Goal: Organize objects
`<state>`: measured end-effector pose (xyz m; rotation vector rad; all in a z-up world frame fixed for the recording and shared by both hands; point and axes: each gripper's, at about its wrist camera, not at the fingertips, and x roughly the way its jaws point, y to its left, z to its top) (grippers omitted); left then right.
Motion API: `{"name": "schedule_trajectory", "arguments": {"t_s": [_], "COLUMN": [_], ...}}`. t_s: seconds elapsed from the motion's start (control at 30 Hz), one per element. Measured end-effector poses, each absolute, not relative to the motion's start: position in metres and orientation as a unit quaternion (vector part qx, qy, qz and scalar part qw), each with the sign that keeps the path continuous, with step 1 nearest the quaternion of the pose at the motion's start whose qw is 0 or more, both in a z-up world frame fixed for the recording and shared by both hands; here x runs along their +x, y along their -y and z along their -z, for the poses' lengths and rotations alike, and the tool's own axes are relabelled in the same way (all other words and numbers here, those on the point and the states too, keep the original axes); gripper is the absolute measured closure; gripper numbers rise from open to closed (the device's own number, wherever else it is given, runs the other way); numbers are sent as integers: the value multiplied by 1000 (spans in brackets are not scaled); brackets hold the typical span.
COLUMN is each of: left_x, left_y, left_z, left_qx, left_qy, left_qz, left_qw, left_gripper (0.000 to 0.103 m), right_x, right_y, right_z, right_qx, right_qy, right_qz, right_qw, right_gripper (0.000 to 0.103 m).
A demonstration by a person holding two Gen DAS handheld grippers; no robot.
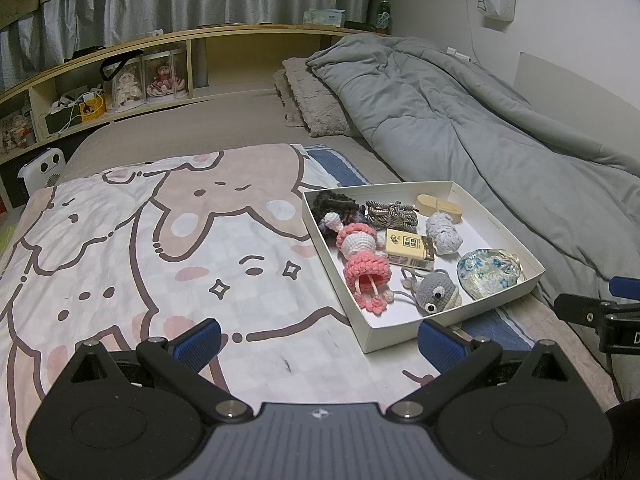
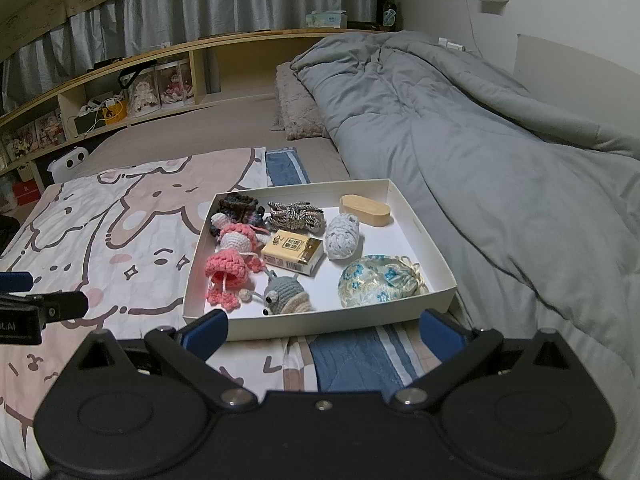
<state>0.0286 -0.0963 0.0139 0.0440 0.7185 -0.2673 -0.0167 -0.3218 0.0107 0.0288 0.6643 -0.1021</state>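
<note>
White cardboard forms the shallow tray (image 2: 416,216) that lies on the bed, resting partly on a cartoon-print blanket (image 1: 168,248) and partly on a blue-and-white cloth (image 2: 352,360), just beside a rumpled grey duvet (image 2: 500,152). All the small items sit inside the tray. Along its far wall are a dark crocheted piece (image 2: 240,205), a bundle of twisted cord (image 2: 295,215) and a wooden oval box (image 2: 365,210). Nearer the middle lie a pink-and-white crocheted doll (image 2: 236,240), a yellow cigarette pack (image 2: 293,256) and a pale blue-grey yarn ball (image 2: 342,236). At the near side sit a pink crocheted jellyfish (image 2: 226,276), a grey crocheted creature with googly eyes (image 2: 286,294) and a floral brocade pouch (image 2: 378,282) — the pouch in the near right corner.

Both tools hover over the bed short of the tray. The left hand-held gripper (image 1: 318,342) is released, its blue pads spread wide over the blanket with nothing between them. The right hand-held gripper (image 2: 324,334) is released too — its pads stand wide apart, just before the tray's near wall, empty. A wooden shelf (image 1: 120,92) runs along the far side of the bed.
</note>
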Motion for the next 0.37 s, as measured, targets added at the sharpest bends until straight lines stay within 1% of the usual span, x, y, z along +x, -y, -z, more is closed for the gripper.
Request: {"name": "schedule_trajectory", "arguments": {"t_s": [0.37], "left_x": [28], "left_y": [97], "left_z": [-11], "left_qx": [22], "left_qy": [-352], "left_qz": [130], "left_qw": [927], "left_gripper": [0], "right_x": [-19], "right_y": [321], "right_z": [-10], "right_qx": [20], "right_qy": [-327], "right_qz": [51], "right_qw": [943], "right_gripper": [0]}}
